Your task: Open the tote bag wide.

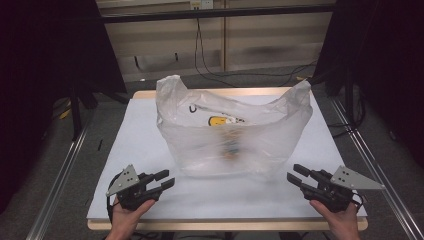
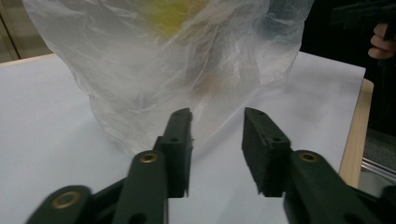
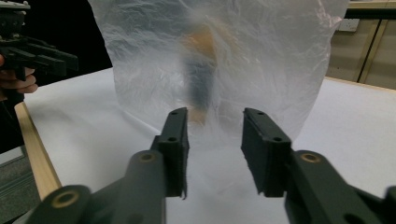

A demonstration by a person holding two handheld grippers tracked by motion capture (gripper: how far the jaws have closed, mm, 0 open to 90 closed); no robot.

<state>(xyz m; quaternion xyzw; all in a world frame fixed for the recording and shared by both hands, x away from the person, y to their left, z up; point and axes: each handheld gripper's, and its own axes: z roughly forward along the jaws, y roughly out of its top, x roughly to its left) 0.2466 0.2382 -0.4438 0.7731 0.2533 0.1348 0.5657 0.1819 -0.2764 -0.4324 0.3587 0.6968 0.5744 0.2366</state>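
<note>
Bag: one translucent white plastic bag (image 1: 235,137) stands upright near the middle of the counter (image 1: 145,150), mouth open to the top, its two handle loops raised at the left and right upper corners. Its long axis runs left to right across the high view.

Bag contents: something with a yellow patch and black markings lies inside (image 1: 222,121), and a darker, blurred shape shows through the front wall lower down (image 1: 231,145). What these are, and how many, I cannot tell through the plastic.

Counter: one, covered with a white sheet, with a pale wooden edge showing at the near and far sides.

Left tool: (image 1: 164,180) held in the person's left hand (image 1: 127,212) at the near left of the counter, pointing right and slightly away, toward the bag's lower left corner. Its jaws stand apart with nothing between them; in the left gripper view the bag (image 2: 187,70) is just beyond the tips, not touched.

Right tool: (image 1: 296,175) held in the right hand (image 1: 342,217) at the near right, pointing left toward the bag's lower right corner. Its jaws are apart and empty; the right gripper view has the bag (image 3: 219,60) close ahead, clear of the tips.

Count of tools: two, one on each side of the bag, well apart from each other.
</note>
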